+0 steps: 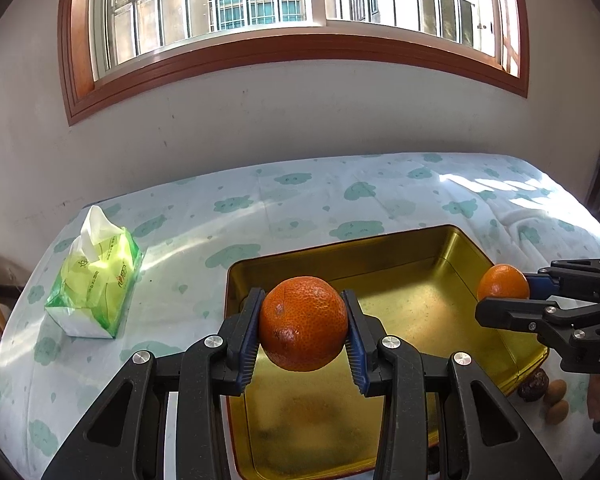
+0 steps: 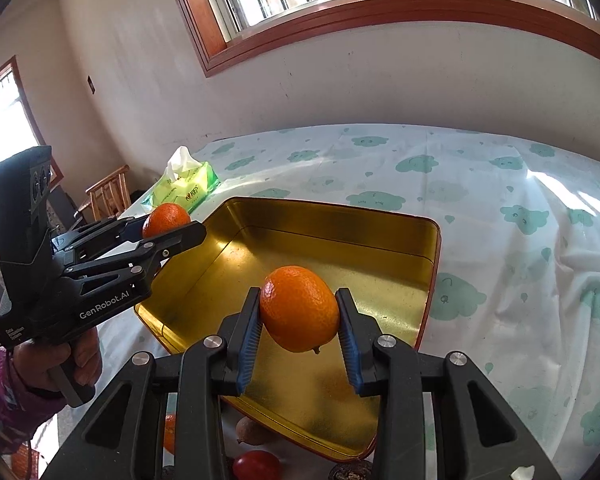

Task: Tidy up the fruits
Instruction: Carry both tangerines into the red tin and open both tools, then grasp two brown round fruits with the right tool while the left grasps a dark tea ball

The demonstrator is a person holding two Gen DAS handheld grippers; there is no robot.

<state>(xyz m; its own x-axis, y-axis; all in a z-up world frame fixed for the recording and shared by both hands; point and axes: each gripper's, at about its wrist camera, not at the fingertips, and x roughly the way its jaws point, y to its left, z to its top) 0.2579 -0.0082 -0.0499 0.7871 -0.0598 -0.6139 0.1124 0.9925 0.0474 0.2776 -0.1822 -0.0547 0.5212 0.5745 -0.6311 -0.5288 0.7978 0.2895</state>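
Left wrist view: left gripper (image 1: 303, 330) is clamping a dark orange mandarin (image 1: 303, 329) w/ a blemished peel, blue pads pressing both sides, jaws only narrowly apart. It's hanging above the near-left part of the gold tin tray (image 1: 416, 300), not touching the floor of it. Right gripper (image 1: 504, 294) is coming in from the right edge, pinching a smaller orange (image 1: 503, 282) over the tray's right wall. Tissue pack (image 1: 96, 276) is sitting on the cloud-print tablecloth (image 1: 300, 196), well apart to the left. Small brown fruits (image 1: 556, 400) are lying just beside the tray's right outer corner.

Right wrist view: right gripper (image 2: 299, 310) is squeezing the brighter orange (image 2: 299, 308) btwn its pads, tilted, above the tray (image 2: 340, 220) interior, nothing else inside. Left gripper (image 2: 172, 228) is holding its mandarin (image 2: 165, 218) over the tray's left rim; a hand (image 2: 60, 360) in a purple patterned sleeve is gripping its handle. A red fruit (image 2: 256, 466) and a brown one (image 2: 254, 432) are showing outside the tray's near edge, partly hidden by the gripper.
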